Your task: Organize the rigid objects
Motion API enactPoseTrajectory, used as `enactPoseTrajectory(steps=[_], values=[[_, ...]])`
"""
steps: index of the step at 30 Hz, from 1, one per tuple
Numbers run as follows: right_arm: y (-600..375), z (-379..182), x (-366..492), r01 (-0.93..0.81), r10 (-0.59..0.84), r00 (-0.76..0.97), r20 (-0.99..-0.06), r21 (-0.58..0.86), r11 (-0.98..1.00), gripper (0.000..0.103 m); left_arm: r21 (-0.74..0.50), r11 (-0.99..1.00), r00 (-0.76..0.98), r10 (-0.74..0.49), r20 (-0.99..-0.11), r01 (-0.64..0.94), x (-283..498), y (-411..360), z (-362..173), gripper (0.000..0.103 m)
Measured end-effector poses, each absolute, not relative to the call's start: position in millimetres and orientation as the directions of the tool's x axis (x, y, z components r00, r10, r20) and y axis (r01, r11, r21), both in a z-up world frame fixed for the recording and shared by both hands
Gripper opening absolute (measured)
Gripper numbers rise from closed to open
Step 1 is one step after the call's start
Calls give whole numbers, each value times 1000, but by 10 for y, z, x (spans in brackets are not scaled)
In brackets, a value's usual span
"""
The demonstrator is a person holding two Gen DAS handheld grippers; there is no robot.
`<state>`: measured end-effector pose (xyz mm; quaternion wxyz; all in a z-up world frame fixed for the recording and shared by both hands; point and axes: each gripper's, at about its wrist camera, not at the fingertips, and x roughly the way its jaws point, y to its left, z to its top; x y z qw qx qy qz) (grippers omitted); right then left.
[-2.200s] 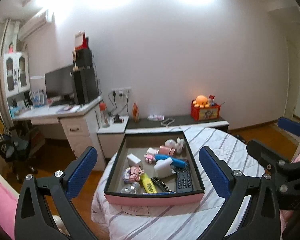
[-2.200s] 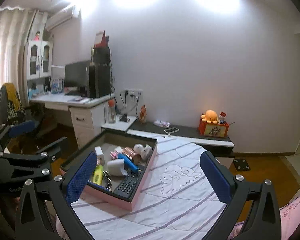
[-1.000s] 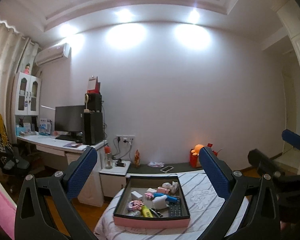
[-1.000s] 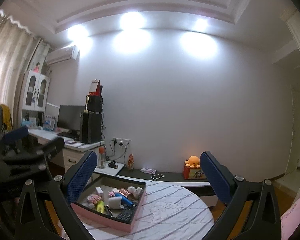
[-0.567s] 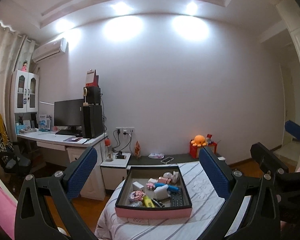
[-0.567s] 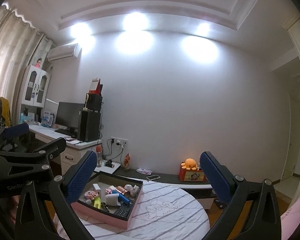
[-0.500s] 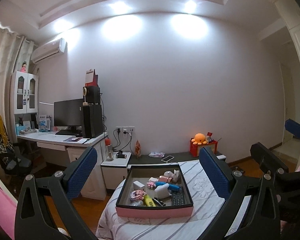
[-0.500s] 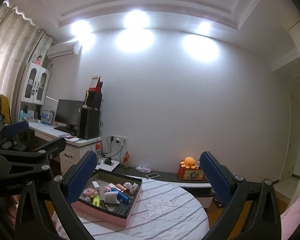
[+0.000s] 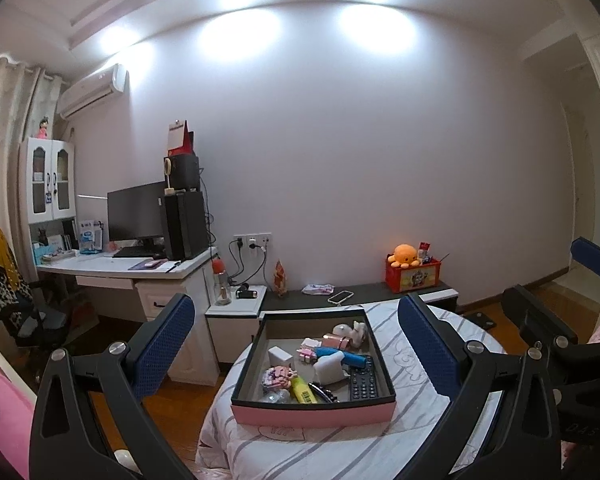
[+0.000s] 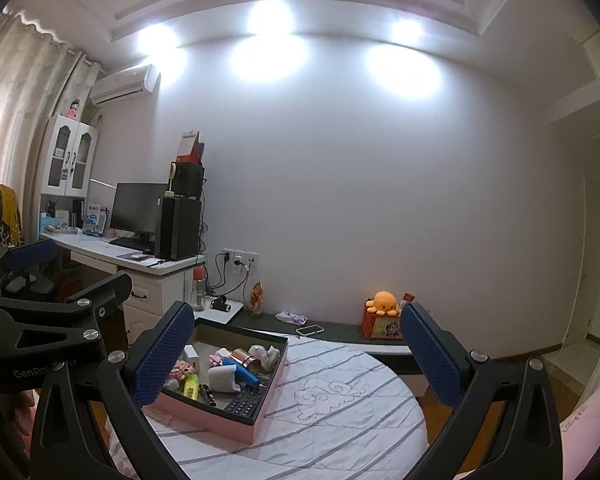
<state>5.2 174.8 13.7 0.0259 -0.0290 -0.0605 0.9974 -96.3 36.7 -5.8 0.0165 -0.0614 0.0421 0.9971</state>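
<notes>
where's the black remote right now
In the left wrist view, the black remote lies in the pink box's front right corner, beside the blue tube.

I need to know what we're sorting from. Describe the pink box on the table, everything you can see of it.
The pink box is a shallow open rectangular tray, pink outside, dark rim and lining, card-like. It sits flat near the left edge of the round striped-cloth table. Inside lie a black remote, a yellow highlighter, a blue tube and other small items. Neither gripper touches it.

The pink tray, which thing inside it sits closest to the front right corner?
The black remote control, flat along the pink tray's right wall; the yellow tube lies further left.
</notes>
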Motion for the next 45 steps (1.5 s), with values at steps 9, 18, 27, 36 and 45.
enactPoseTrajectory(steps=[9, 18, 27, 36, 45], values=[[1821, 445, -157, -31, 37, -998, -47, -111, -993, 103, 107, -994, -998, 10, -60, -16, -1116, 417, 313, 103], [1746, 827, -346, -34, 35, -999, -4, -149, -988, 103, 82, -997, -1000, -3, -5, 3, -1281, 338, 649, 103], [1719, 868, -417, -43, 39, -999, 33, -130, -991, 103, 102, -995, -999, -9, 48, 14, -1320, 336, 734, 103], [1747, 801, -443, -63, 60, -998, 31, -112, -992, 103, 113, -994, -999, 0, 41, 5, -1352, 381, 701, 103], [1744, 804, -433, -62, 60, -998, 22, -106, -992, 103, 98, -995, -999, 5, 40, -1, -1376, 385, 711, 103]])
